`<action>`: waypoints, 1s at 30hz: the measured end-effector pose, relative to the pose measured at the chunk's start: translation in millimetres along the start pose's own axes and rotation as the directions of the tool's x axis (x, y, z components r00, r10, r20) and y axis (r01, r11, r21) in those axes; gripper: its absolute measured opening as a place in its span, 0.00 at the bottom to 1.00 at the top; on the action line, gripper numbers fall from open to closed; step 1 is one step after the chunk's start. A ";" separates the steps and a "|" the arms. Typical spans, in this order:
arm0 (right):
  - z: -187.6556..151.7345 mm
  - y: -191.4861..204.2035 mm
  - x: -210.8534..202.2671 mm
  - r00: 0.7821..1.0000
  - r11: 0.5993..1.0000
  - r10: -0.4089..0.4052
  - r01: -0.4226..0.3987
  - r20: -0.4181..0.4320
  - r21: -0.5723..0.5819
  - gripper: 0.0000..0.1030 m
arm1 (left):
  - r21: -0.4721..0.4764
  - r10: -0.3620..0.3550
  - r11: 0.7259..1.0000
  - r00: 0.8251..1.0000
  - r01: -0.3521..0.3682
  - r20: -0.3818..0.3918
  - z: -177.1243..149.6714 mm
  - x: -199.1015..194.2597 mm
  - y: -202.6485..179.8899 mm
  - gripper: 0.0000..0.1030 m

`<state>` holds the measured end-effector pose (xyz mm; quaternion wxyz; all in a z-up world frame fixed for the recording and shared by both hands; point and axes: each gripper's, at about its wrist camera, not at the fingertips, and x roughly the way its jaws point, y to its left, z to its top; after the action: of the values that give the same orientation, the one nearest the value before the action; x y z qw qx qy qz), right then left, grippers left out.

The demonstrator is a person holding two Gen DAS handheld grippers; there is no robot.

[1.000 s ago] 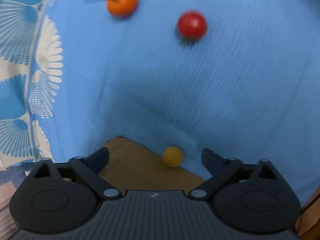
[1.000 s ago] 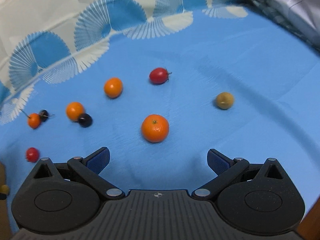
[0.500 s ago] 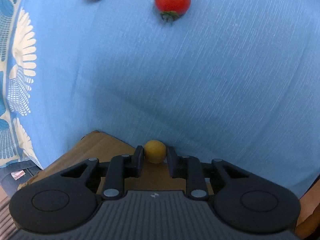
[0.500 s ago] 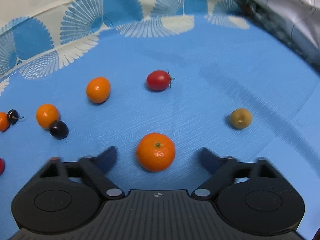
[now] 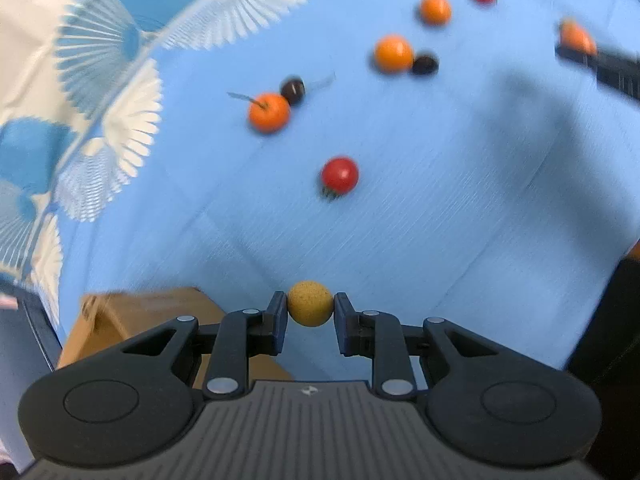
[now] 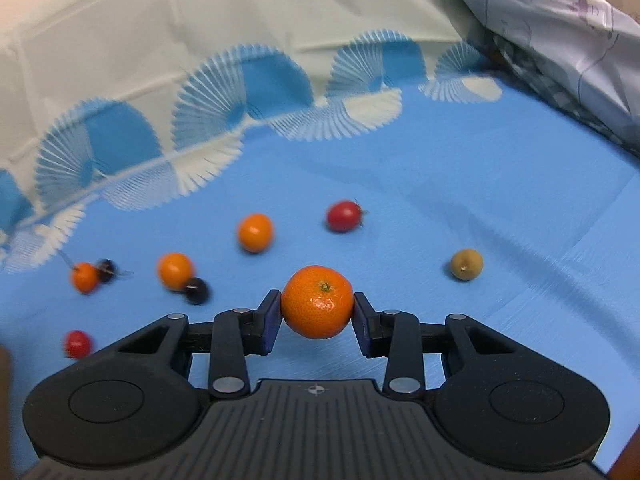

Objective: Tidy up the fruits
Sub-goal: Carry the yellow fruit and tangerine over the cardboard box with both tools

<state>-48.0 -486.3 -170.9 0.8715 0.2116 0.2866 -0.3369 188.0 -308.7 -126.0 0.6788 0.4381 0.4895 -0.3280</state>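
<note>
Blue cloth (image 6: 460,184) w/ a white-and-blue fan-pattern border covers the work surface; pale fabric lies behind it and a crumpled light sheet (image 6: 560,32) sits at upper right of the right wrist view. Left gripper (image 5: 310,309): fingers drawn in and pinching a small yellow fruit (image 5: 310,303) at the tips, pads touching it on both sides; fruit is clear of the cloth, just right of a brown cardboard box (image 5: 152,316) corner. Right gripper (image 6: 317,308): jaws have just been closing and now clamp a mandarin (image 6: 317,302) between the pads, stem end facing the cam. Loose fruit on the cloth, right wrist view: red tomato (image 6: 343,216) and orange fruit (image 6: 255,233) beyond the mandarin, well apart from each other; olive-green fruit (image 6: 466,265) off to the right; second orange fruit (image 6: 174,271) touching a dark grape (image 6: 196,290); small stemmed orange fruit (image 6: 84,277) touching another dark grape (image 6: 106,269) at far left; small red tomato (image 6: 77,344) near the left edge. Left wrist view is motion-blurred; the same small red tomato (image 5: 340,175) lies mid-frame, approx. between the pinched fruit and the orange/grape pairs.
</note>
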 end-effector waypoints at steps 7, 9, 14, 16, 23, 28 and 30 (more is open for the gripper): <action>-15.0 27.1 -81.5 0.994 0.995 0.101 -0.100 0.052 -0.021 0.38 | -0.257 -0.010 0.965 0.985 0.056 0.175 -39.8 -75.3 -19.8 0.27; -22.7 36.8 -105.5 0.988 0.990 0.142 -0.141 0.055 -0.028 0.38 | -0.331 -0.006 0.940 0.975 0.081 0.221 -57.2 -92.0 -20.7 0.27; -44.1 68.2 -162.9 0.964 0.963 0.264 -0.262 0.037 -0.065 0.38 | -0.445 0.041 0.890 0.954 0.100 0.296 -113.4 -138.2 -20.5 0.27; -53.3 82.4 -184.0 0.952 0.950 0.303 -0.300 0.030 -0.087 0.38 | -0.481 0.083 0.873 0.949 0.078 0.304 -138.4 -155.2 -21.0 0.27; -84.7 135.0 -254.9 0.893 0.879 0.449 -0.444 -0.014 -0.172 0.38 | -0.581 0.225 0.814 0.924 -0.003 0.310 -236.8 -198.5 -24.8 0.27; -108.4 168.7 -299.2 0.859 0.825 0.512 -0.502 -0.033 -0.261 0.38 | -0.634 0.234 0.773 0.917 0.025 0.323 -304.6 -219.7 -27.7 0.27; -117.9 180.0 -311.7 0.852 0.807 0.520 -0.511 -0.053 -0.295 0.38 | -0.655 0.249 0.755 0.910 0.031 0.331 -328.4 -227.0 -30.6 0.27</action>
<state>-152.3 -151.8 -27.1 0.9561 0.1422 0.2526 -0.0439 -32.0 -16.4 36.8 0.8910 0.1289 0.3965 -0.1798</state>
